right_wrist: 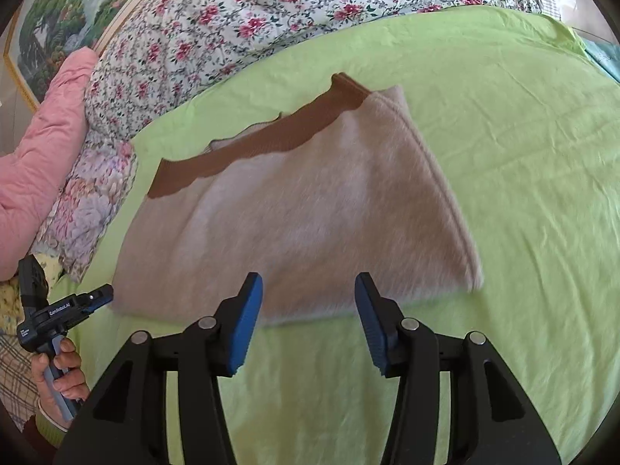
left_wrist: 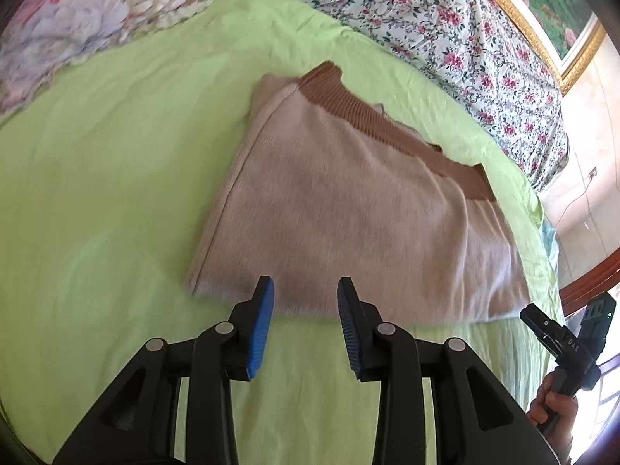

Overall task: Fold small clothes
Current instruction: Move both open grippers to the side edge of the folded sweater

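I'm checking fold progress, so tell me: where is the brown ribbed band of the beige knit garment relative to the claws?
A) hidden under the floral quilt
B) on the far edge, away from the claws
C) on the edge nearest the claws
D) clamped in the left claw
B: the brown ribbed band runs along the far edge of the beige knit garment, while the left claw and right claw stand open at its near edge.

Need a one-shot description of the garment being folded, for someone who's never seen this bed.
Start from the lime-green sheet spread over the bed, bordered at its far side by a rose-print floral quilt. Lying flat in the middle of the green is the folded beige knit garment. It is the only plain, unpatterned cloth there, with a darker brown ribbed band along its far edge.
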Available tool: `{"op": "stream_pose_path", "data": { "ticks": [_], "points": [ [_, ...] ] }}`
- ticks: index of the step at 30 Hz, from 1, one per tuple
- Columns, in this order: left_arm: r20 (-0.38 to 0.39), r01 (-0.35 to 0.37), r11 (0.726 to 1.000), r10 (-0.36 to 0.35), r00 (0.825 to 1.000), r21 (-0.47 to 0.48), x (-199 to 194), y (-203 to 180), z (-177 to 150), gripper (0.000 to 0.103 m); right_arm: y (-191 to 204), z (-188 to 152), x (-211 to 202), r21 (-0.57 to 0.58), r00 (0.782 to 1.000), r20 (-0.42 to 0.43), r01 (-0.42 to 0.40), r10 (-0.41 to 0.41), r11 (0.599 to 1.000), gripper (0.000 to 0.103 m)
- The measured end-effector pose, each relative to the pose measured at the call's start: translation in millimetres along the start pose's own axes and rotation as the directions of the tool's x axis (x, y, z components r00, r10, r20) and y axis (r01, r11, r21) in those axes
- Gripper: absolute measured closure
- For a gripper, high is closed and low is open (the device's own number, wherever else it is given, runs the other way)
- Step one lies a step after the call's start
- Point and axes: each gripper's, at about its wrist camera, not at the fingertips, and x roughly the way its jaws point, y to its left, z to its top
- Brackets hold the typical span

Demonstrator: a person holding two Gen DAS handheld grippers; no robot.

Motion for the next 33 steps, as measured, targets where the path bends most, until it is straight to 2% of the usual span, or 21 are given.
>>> {"op": "stream_pose_path", "data": {
  "ticks": [8,14,17,20,29,32,33],
  "points": [
    [-0.028,-0.008,0.999,0.007,1.0,-0.049,-5.7,13.0,-26.9,0.068,7.9,-20.7,-2.1,0.01,1.0,-0.023,-0.018,0.018,1.0,0.051],
    [-0.034,0.03,0.994,-0.033,0.999,-0.103,-0.5,15.1,-29.5,0.057,10.1,-24.8,-1.2,0.009,0.999,-0.032,-0.027,0.027,1.0,0.051],
    [-0.021,0.069,0.983,-0.073,0.997,-0.169,4.5,22.3,-25.4,0.052,12.1,-26.6,-0.4,0.007,0.999,-0.035,-0.032,0.032,0.999,0.051],
    [0.0,0.086,0.972,-0.088,0.996,-0.219,11.7,27.0,-18.0,0.052,13.7,-27.4,1.0,0.006,0.998,-0.04,-0.038,0.039,0.999,0.051],
    [0.076,0.061,0.966,-0.043,0.996,-0.252,34.7,27.9,13.1,0.052,14.5,-19.7,2.1,0.006,0.999,-0.029,-0.044,0.044,0.999,0.051],
    [0.088,0.043,0.97,-0.022,0.996,-0.24,38.8,22.4,22.7,0.054,10.2,-12.5,6.5,0.003,0.999,-0.028,-0.04,0.04,0.999,0.05],
    [0.095,0.045,0.971,-0.023,0.995,-0.233,39.7,20.8,25.0,0.06,8.3,-8.9,8.9,0.003,0.999,-0.028,-0.039,0.039,0.999,0.05]
  ]
}}
